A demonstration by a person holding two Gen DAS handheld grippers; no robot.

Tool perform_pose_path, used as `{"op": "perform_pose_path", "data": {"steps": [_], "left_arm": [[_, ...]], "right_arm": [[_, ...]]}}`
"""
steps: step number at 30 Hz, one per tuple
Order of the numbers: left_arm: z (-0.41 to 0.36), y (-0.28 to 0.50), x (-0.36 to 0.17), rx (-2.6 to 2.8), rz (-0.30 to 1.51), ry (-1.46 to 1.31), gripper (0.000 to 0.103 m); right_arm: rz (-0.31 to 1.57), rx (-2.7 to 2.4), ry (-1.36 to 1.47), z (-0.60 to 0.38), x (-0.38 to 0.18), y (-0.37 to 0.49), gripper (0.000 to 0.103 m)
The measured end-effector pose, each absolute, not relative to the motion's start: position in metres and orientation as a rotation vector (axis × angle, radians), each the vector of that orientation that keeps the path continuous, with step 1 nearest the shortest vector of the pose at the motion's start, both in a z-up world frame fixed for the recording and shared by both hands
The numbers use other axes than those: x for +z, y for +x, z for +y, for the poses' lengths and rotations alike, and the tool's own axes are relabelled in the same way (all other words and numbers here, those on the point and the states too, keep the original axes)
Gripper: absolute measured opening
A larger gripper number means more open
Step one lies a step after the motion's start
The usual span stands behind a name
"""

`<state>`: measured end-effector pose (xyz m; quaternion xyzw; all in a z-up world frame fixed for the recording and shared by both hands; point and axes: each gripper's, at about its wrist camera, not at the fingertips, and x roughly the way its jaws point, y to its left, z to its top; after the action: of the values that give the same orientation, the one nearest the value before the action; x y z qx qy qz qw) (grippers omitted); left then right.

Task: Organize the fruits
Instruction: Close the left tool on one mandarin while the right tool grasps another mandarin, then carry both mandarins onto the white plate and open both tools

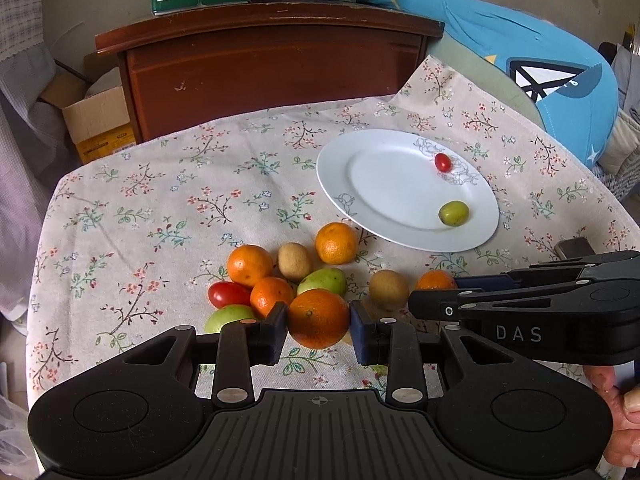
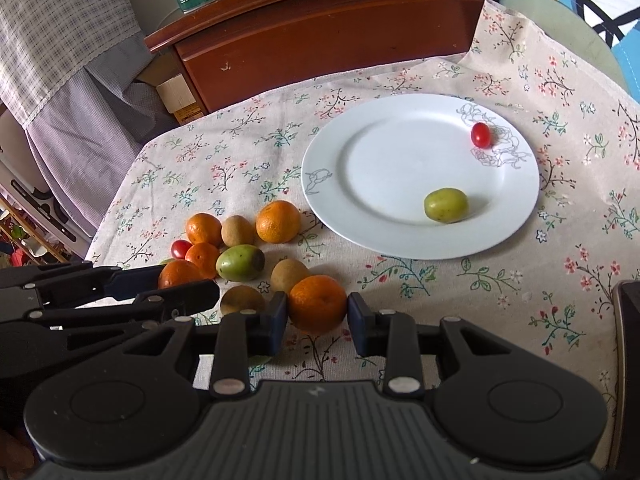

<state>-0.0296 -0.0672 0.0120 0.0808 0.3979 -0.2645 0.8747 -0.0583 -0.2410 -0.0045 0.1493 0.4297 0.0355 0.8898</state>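
Left wrist view: my left gripper (image 1: 319, 320) pinches an orange (image 1: 318, 319); right gripper (image 2: 317, 309) pinches another orange (image 2: 317, 307); the plate (image 2: 384, 232) lies upper right, nearer my right.

Orange mandarins (image 1: 318, 319), a red tomato (image 1: 443, 162), a white plate (image 1: 384, 216), floral beige cloth (image 1: 160, 208), black claws (image 1: 319, 322).
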Motion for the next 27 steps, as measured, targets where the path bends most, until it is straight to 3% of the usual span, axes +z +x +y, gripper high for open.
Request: {"op": "perform_pose_path", "data": {"steps": [27], "left_arm": [[-0.088, -0.01, 0.044, -0.567, 0.812, 0.077, 0.03]], "right_arm": [[0.831, 0.025, 0.362, -0.263, 0.019, -0.054, 0.032]]}}
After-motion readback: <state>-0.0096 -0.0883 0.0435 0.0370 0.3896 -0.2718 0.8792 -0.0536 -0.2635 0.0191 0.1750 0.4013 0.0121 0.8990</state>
